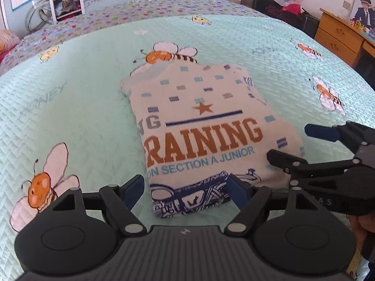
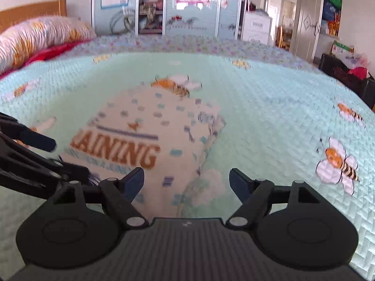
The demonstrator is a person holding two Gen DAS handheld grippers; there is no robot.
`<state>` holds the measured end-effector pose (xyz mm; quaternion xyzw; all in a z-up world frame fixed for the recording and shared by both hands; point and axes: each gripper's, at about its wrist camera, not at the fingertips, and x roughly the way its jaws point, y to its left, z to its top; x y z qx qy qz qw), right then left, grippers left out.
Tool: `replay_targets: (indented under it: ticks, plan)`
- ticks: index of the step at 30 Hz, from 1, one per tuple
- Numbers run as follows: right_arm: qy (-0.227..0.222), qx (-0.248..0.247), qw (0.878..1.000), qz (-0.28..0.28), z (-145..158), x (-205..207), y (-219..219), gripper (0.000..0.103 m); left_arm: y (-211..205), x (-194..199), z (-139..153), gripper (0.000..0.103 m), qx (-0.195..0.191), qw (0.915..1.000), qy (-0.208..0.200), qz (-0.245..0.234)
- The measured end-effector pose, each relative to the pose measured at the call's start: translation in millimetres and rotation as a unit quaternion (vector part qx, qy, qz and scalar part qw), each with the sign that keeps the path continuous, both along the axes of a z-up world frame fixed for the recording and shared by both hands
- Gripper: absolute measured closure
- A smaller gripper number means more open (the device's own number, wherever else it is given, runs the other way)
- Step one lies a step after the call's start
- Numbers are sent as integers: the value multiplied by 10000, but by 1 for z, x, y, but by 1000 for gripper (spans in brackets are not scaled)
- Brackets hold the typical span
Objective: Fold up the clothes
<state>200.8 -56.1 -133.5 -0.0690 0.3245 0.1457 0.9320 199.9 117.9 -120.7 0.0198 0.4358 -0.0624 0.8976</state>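
**Both grippers open above a folded shirt on the bed**

Over the near end of the folded shirt (image 1: 201, 126), the left gripper (image 1: 185, 188) tilts steeply downward, its two blue-padded fingers spread wide. The near hem of the shirt shows between the fingers, but the pads do not press on it and nothing is gripped. The right gripper (image 1: 297, 142) comes in from the right edge of the left wrist view, angled across toward the shirt's right side, its fingers also apart, one above the other, with nothing between them. A bit of the person's hand (image 1: 365, 222) shows at the right edge behind it.

In the right wrist view the right gripper (image 2: 186, 182) points down less steeply, jaws wide, straddling the shirt's (image 2: 150, 135) near right corner without closing on it. The left gripper (image 2: 46, 154) enters from the left edge, just beside the shirt's near left side. This view is somewhat blurred.

The shirt lies folded into a compact rectangle near the middle of the bed, printed side up, with orange lettering, a blue line, a star and small blue squares. Under it is a pale green quilted bedspread (image 1: 70, 98) printed with cartoon bees. A floral pillow (image 2: 39, 37) lies at the head of the bed against a wooden headboard (image 2: 32, 11). Beyond the bed stands a wardrobe (image 2: 187, 7) with sliding panels, one part open on hanging clothes. A wooden dresser (image 1: 339, 35) stands to the right, and a white door (image 2: 307, 23) further along.
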Motion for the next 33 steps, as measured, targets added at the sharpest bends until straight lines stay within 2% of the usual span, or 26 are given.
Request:
replay_targets:
  ticks: [2,5,13,19,25,33]
  plan:
    - [196,-7,9998,-72,-11,1,-6,23,0,-2,-6,23,48,10000,70,-20]
    - [235,359,9989,-187,-12,-11,-21,23,1,-3,-11,23,6,9999,137,9]
    - [-56,401,9989,-242,10,-29,-26,23,-4,-6,-5,23,27,10000,91,-2]
    - [-1,382,9990,-216,19,-31,-19,23,-6,-12,3,23,75,10000,37,28]
    - [108,491,9984,-259,37,-37,-12,23,-6,-22,19,23,131,9998,-49,165]
    - [127,618,9976,-294,77,-36,4,23,-7,-35,51,23,264,9984,-263,422]
